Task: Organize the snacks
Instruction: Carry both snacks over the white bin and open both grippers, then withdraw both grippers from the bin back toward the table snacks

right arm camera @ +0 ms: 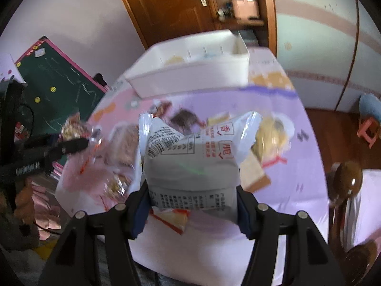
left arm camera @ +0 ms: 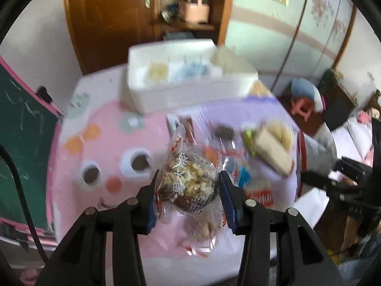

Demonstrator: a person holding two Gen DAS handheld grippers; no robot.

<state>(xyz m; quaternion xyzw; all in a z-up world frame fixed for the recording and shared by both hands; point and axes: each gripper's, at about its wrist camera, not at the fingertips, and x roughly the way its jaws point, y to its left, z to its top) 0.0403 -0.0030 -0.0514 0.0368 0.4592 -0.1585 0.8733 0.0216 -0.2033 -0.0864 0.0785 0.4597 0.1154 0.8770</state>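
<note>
Left wrist view: our left gripper [left arm camera: 188, 186] pinches a clear-wrapped nut snack [left arm camera: 188, 181] above the pink table [left arm camera: 95, 143]; slick film could slip

Right wrist view: our right gripper [right arm camera: 193, 205] clamps a puffy grey packet [right arm camera: 193, 166], the white bin [right arm camera: 190, 74] well beyond; squeezing might burst it

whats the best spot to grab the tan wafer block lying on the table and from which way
Grip the wafer block across its two long sides, near the middle, coming down from above. It looks like it lies flat and long, with other snacks crowded at its far end, so the long edges seem easiest to reach.
</note>
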